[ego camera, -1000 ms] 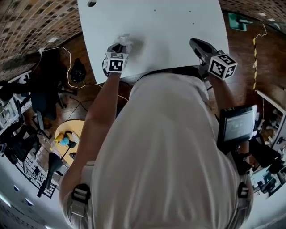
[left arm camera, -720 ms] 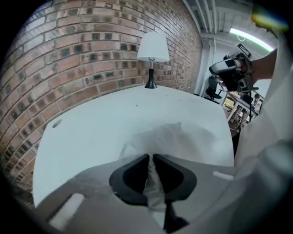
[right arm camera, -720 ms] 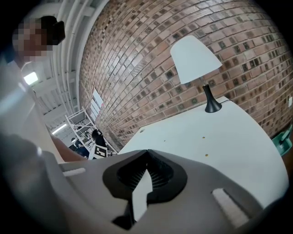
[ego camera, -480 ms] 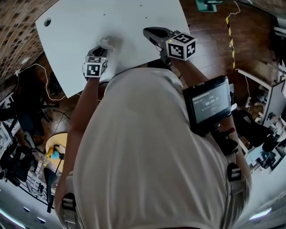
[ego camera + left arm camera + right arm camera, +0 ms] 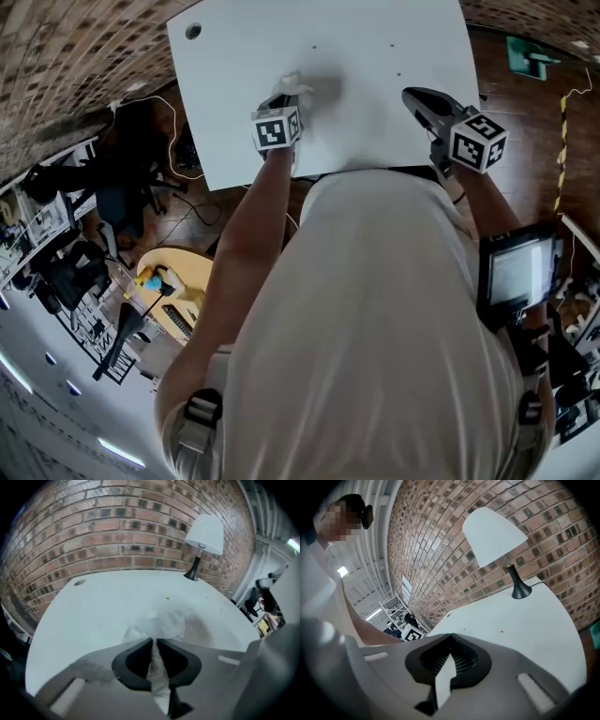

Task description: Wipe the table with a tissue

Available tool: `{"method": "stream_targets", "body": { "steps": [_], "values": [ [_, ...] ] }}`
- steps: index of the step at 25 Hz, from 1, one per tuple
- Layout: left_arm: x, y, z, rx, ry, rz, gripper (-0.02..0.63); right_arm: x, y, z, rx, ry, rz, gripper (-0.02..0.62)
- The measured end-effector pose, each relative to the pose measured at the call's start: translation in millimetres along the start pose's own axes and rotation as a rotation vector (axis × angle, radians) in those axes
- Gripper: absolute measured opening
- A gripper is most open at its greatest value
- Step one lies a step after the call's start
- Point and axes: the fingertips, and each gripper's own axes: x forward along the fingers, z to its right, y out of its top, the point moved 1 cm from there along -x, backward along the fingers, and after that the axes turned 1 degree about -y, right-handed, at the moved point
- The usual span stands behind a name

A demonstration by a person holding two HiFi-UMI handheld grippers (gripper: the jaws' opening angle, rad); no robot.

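A crumpled white tissue (image 5: 293,87) lies on the white table (image 5: 375,37), left of its middle. My left gripper (image 5: 284,97) points down onto it. In the left gripper view the left gripper (image 5: 153,642) is shut on a fold of the tissue (image 5: 165,622), whose loose part spreads on the table (image 5: 108,606) ahead of the jaws. My right gripper (image 5: 412,95) hovers over the table's near right part. In the right gripper view the right gripper (image 5: 450,637) has its tips together with nothing held, and the table (image 5: 520,620) shows beyond.
A white-shaded lamp (image 5: 203,533) on a black stem (image 5: 519,587) stands at the far table edge by the brick wall (image 5: 117,531). A round hole (image 5: 192,31) marks the far left corner. Small specks (image 5: 167,598) dot the top. Chairs and clutter (image 5: 103,197) crowd the floor at left.
My left gripper has slid the tissue to the right across the table, away from the corner hole. The head view swung aside and back. The right gripper stays over the near right part.
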Motion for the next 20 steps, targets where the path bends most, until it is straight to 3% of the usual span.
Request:
{"method": "stream_targets", "body": {
  "steps": [5,7,11,15,18,20],
  "values": [
    [4,37,-73,-0.167,0.174,0.08,0.035,-11,-1,2,0.009,-0.021,0.029,0.008],
    [9,61,-88,-0.184,0.208,0.13,0.035,-20,-1,8,0.015,-0.041,0.045,0.008],
    [34,95,-67,-0.031,0.156,0.16,0.038,-49,-7,24,0.044,-0.101,0.08,0.008],
    [48,94,-56,0.044,0.196,0.114,0.027,-67,-7,32,0.063,-0.137,0.121,0.008],
    [52,90,-51,0.182,0.23,0.069,0.021,-72,-8,35,0.073,-0.147,0.13,0.008],
    [61,84,-40,0.263,0.199,0.033,0.018,-72,-9,35,0.074,-0.146,0.135,0.008]
  ]
}}
